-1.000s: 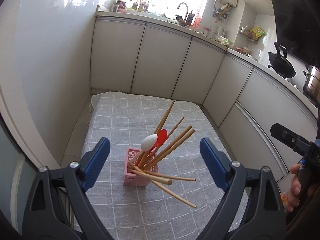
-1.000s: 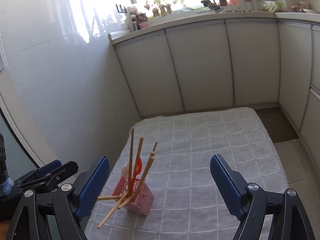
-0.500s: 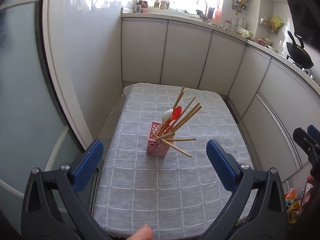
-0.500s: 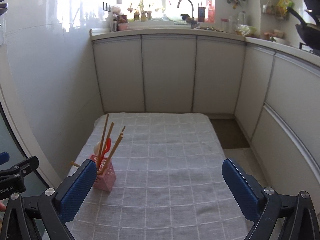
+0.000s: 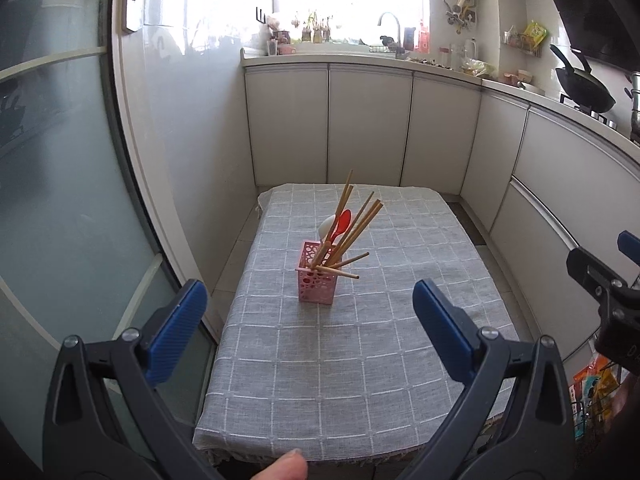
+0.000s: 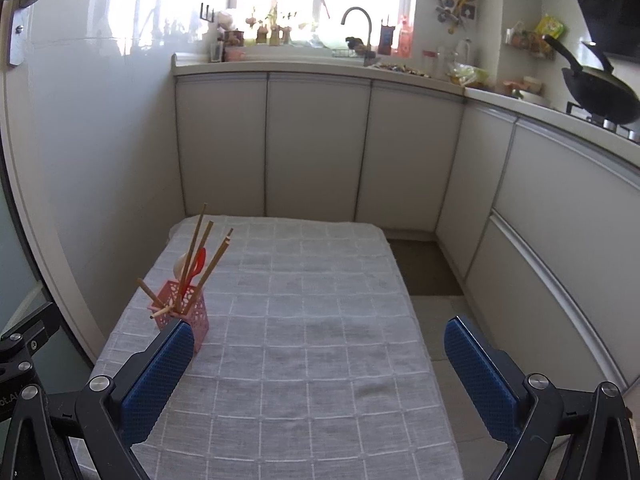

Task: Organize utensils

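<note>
Since every utensil already sits in the pink perforated holder (image 5: 316, 280) mid-tabletop (image 5: 360, 360), you look basically done. Wooden chopsticks (image 5: 362, 222) fan out, with a glossy red spoon (image 5: 342, 220) and a white one inside. Your left gripper (image 5: 308, 328) and right gripper (image 6: 320, 376) both have jaws wide apart, holding nothing.

We are in a home kitchen: pale flat-fronted cabinets (image 6: 320, 144) wrap the corner beneath a white countertop (image 6: 320, 65), a curved metal tap (image 6: 358, 20) stands by the bright window, and a black wok (image 6: 600, 94) sits on the hob.
</note>
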The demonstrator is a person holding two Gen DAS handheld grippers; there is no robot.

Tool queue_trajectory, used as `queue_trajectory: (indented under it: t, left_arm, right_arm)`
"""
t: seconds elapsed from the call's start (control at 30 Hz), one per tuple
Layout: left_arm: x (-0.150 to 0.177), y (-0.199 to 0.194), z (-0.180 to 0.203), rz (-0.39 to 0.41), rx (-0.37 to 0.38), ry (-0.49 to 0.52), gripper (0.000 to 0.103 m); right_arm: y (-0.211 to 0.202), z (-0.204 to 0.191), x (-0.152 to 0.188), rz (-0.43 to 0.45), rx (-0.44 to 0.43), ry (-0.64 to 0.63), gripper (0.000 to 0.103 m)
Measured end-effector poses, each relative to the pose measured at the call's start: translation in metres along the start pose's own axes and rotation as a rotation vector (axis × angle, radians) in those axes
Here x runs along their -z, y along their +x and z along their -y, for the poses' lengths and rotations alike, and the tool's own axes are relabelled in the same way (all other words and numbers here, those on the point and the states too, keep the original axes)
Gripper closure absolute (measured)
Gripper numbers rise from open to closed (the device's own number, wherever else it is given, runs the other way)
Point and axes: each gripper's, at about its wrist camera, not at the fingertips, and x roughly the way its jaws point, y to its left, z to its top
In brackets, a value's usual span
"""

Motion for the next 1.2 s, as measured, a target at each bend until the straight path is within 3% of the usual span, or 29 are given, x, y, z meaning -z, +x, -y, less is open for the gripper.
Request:
queue_trajectory:
  t: [1.2]
  left_arm:
    - [0.0019, -0.0061, 0.0073, 0.006, -0.011, 0.013, 0.001]
  right_arm:
    - [0.0039, 0.0001, 0.0026, -0.006, -0.022, 0.003, 0.0]
